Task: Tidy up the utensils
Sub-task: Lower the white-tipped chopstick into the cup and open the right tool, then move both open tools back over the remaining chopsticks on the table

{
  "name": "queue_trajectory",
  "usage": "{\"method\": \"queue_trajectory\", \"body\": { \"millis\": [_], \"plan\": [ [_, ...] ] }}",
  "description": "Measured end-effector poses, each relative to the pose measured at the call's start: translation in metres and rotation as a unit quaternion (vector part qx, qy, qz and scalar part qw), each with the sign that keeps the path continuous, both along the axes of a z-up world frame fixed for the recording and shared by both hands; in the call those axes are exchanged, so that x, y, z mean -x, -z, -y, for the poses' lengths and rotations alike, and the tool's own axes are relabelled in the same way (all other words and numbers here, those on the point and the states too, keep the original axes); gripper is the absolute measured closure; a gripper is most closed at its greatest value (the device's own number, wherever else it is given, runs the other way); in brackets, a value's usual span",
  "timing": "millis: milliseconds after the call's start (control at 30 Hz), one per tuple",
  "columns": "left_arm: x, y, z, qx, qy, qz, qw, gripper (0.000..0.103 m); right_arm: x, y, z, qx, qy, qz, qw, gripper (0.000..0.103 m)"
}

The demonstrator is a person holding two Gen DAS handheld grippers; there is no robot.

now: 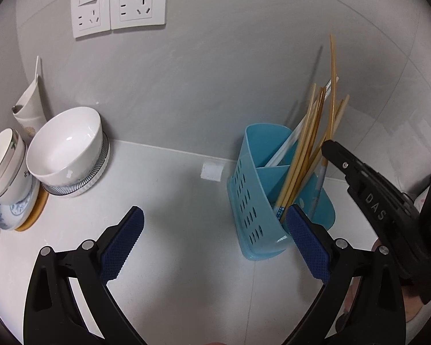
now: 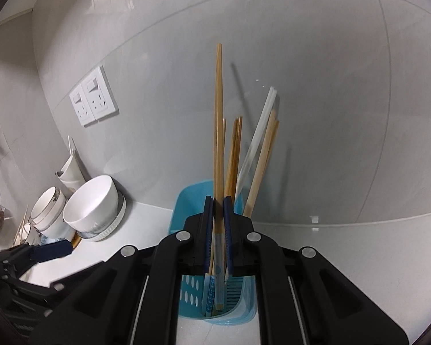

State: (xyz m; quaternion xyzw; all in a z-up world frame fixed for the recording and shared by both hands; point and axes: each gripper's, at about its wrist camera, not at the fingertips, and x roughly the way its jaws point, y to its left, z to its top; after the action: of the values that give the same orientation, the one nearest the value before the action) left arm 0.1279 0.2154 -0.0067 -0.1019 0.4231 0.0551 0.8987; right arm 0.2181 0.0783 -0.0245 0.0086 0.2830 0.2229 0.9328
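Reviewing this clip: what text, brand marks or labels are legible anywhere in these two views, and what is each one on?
"DAS": raised letters on the black body of the right hand-held gripper, cut off after the S.
Dark characters on the side of the small cup: too blurred to read.
Blue print on the paper chopstick wrapper in the blue holder: too small to read.

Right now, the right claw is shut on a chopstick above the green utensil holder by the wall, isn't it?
Not quite: the utensil holder is blue, not green, as the right wrist view shows. The right claw is indeed shut on a chopstick above it by the wall.
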Motion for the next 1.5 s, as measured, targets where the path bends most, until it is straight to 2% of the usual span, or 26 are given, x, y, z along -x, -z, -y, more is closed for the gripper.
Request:
{"method": "queue_trajectory", "body": {
  "millis": [200,300,333,467,500,567,700,767,867,1233,1333,1500],
  "plan": [
    [-0.002,0.003,-0.004,0.000,-0.011,-0.001,0.9999,0.006,0.005,0.011,-0.004,0.026,-0.003,-0.007,1.000,0.096],
    [-0.002,0.002,-0.003,0.001,-0.013,0.001,0.9999,0.006,0.008,0.009,-0.002,0.034,-0.003,-0.012,0.999,0.090],
    [-0.002,0.002,-0.002,0.001,-0.013,0.002,0.9999,0.006,0.009,0.006,-0.001,0.038,-0.004,-0.014,0.999,0.080],
    [0.001,-0.003,0.002,-0.010,-0.013,0.008,0.9998,0.006,0.019,-0.005,0.006,0.067,0.001,-0.010,0.998,0.059],
    [0.002,-0.004,0.004,-0.011,-0.012,0.010,0.9998,0.006,0.021,-0.007,0.008,0.072,0.006,-0.011,0.997,0.056],
    [0.003,-0.006,0.007,-0.015,-0.013,0.014,0.9997,0.006,0.026,-0.010,0.014,0.080,0.010,-0.017,0.997,0.040],
    [0.006,-0.010,0.014,-0.016,-0.009,0.019,0.9996,0.006,0.038,-0.015,0.026,0.115,0.039,-0.013,0.993,0.028],
    [0.007,-0.012,0.019,-0.013,0.000,0.012,0.9998,0.006,0.044,-0.015,0.035,0.119,0.048,-0.014,0.992,0.019],
    [0.012,-0.015,0.024,-0.006,0.009,0.015,0.9998,0.006,0.050,-0.016,0.046,0.119,0.058,-0.023,0.991,0.013],
    [0.036,-0.012,0.057,0.002,0.041,-0.006,0.9992,0.006,0.079,-0.010,0.089,0.111,0.091,-0.075,0.987,0.010],
    [0.042,-0.009,0.062,-0.004,0.044,-0.006,0.9990,0.006,0.089,-0.012,0.102,0.109,0.110,-0.078,0.985,0.010],
    [0.053,-0.008,0.077,0.013,0.074,-0.019,0.9969,0.006,0.107,-0.017,0.121,0.107,0.138,-0.079,0.981,0.010]
  ]
}}
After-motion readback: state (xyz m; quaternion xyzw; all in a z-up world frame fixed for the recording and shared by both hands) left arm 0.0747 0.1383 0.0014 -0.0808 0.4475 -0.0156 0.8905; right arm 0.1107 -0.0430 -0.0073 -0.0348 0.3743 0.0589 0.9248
